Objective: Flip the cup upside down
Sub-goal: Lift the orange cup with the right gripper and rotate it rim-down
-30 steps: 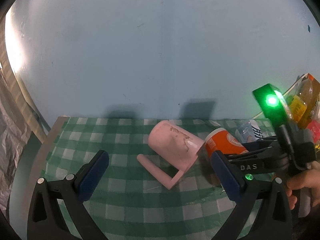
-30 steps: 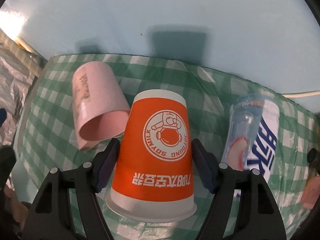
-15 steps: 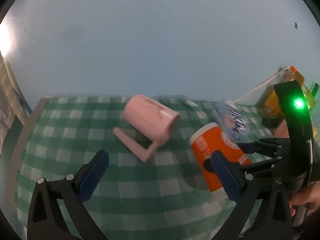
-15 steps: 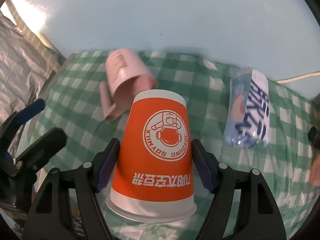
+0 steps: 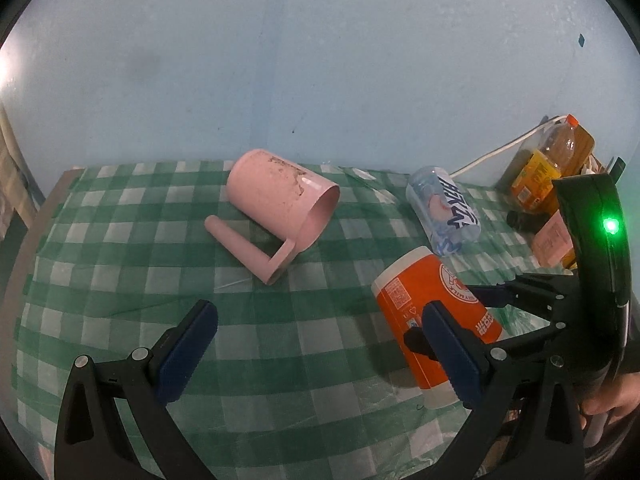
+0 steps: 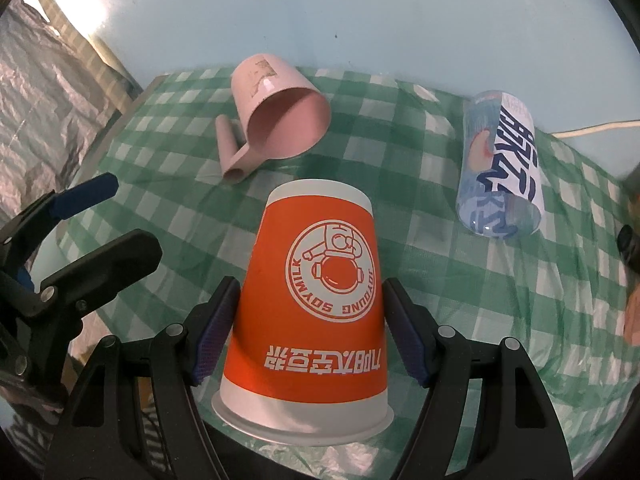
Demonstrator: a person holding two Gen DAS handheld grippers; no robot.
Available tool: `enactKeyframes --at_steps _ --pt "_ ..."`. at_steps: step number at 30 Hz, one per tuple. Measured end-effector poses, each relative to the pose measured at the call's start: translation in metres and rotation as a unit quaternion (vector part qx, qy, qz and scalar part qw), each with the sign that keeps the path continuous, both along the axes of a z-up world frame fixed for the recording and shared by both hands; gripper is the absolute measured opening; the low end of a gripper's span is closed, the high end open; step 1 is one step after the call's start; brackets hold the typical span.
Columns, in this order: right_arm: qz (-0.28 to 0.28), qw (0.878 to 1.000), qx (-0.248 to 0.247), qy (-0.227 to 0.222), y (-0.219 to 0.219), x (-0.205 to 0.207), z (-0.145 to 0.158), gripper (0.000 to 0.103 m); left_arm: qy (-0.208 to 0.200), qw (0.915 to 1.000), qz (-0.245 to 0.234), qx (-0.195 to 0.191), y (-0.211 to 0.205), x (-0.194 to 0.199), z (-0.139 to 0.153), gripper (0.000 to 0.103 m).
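An orange and white paper cup (image 6: 320,312) sits between the blue pads of my right gripper (image 6: 308,340), which is shut on it. The cup is upside down, rim toward the camera, base pointing away, tilted over the green checked cloth (image 6: 420,184). In the left wrist view the same cup (image 5: 420,304) shows at the right, held by the right gripper (image 5: 492,312), leaning with its rim low near the cloth. My left gripper (image 5: 320,352) is open and empty above the cloth, left of the cup.
A pink mug (image 5: 280,204) with a long handle lies on its side at the back of the cloth (image 5: 280,320). A clear labelled bottle (image 5: 444,208) lies beyond the cup. Orange drink bottles (image 5: 548,164) and a white cable stand at the far right by the blue wall.
The right gripper has drawn back and to the right with the cup, away from the pink mug. The left gripper has also pulled back, so more cloth shows.
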State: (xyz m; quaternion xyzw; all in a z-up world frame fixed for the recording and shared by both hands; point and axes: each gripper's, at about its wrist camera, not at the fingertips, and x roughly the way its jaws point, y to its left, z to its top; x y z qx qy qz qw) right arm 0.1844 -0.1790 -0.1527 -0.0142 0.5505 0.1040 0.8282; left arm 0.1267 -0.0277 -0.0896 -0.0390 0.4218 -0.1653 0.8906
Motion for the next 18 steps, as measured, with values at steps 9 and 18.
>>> enactKeyframes --at_steps 9,18 --pt "-0.023 0.999 0.021 -0.010 -0.011 0.001 0.006 0.085 -0.003 1.0000 0.005 -0.008 0.001 0.002 0.005 0.103" --pt "-0.045 0.998 0.015 -0.046 -0.037 -0.019 0.029 0.085 0.036 0.9986 -0.002 -0.040 -0.012 0.011 0.001 0.103"
